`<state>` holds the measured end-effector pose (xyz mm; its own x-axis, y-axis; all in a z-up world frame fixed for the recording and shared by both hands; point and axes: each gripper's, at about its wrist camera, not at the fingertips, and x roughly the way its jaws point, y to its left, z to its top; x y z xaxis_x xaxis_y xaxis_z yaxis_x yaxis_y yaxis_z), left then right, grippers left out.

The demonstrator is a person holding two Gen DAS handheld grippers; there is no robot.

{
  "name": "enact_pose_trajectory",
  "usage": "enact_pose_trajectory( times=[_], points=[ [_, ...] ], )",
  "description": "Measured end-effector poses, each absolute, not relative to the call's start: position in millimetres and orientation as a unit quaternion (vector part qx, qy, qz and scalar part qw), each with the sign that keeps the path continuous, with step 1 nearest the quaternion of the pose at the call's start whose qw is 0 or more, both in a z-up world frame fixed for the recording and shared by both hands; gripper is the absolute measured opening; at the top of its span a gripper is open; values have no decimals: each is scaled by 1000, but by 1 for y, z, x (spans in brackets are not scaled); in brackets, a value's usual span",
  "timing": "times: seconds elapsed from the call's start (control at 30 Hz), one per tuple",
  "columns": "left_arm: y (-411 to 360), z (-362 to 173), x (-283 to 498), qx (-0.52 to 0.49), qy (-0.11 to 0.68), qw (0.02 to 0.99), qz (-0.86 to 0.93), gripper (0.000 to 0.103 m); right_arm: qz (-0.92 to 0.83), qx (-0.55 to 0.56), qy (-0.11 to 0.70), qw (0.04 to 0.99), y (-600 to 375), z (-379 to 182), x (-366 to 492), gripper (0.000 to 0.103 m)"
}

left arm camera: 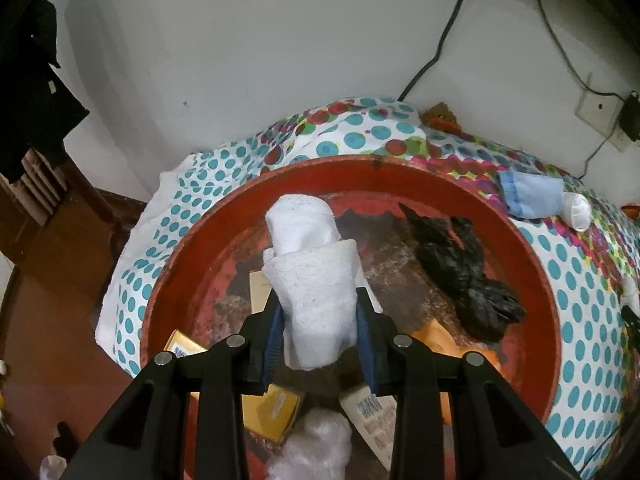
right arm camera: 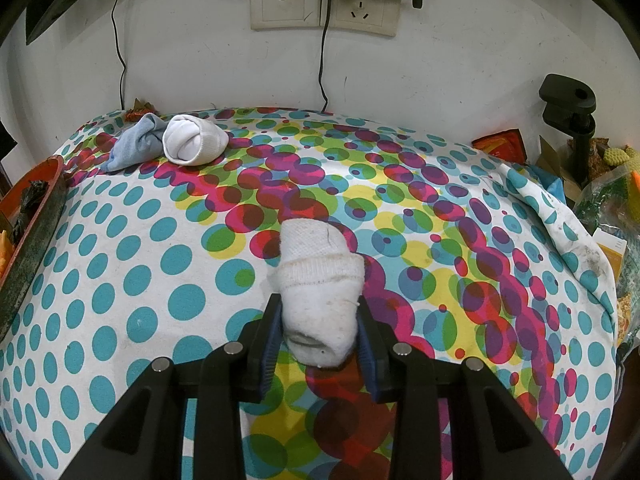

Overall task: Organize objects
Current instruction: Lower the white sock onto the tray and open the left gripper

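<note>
White rolled sock [left arm camera: 316, 292] squeezed in the left gripper [left arm camera: 320, 332] might miss the red tray [left arm camera: 532, 276] if dropped crooked, while the right gripper [right arm camera: 320, 328] pinches another sock roll [right arm camera: 320, 300].

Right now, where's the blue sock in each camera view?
Left wrist: the blue sock lies at the right edge, on the dotted cloth behind the red tray, against a white sock roll.
Right wrist: the blue sock is upper left, near the wall.
Shared landmark: the white sock roll touching it, and the red tray nearby.
</note>
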<state>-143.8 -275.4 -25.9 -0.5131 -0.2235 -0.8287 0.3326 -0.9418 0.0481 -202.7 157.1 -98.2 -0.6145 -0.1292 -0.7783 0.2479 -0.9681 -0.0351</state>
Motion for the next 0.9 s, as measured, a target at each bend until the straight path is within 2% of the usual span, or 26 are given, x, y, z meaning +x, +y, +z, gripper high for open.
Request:
enact_pose_trajectory(
  times=[0.37, 0.53, 0.6, 0.7, 0.77, 0.9],
  points=[
    [-279, -26, -149, 464, 52, 164, -869, 39, -896, 426, 69, 105, 156, -98, -203, 35],
    [-277, -27, -145, 465, 54, 155, -870, 49, -896, 426, 71, 104, 156, -98, -202, 35],
    [-275, -27, -144, 464, 51, 156, -871, 56, -896, 426, 72, 104, 157, -97, -203, 35],
    [-270, -24, -139, 459, 44, 148, -875, 59, -896, 426, 72, 103, 158, -97, -204, 35],
    [-265, -22, -136, 456, 35, 144, -878, 65, -896, 426, 72, 103, 157, -97, -203, 35],
    [-257, -18, -126, 449, 24, 136, -883, 68, -896, 426, 72, 103, 156, -97, -203, 35]
  ],
)
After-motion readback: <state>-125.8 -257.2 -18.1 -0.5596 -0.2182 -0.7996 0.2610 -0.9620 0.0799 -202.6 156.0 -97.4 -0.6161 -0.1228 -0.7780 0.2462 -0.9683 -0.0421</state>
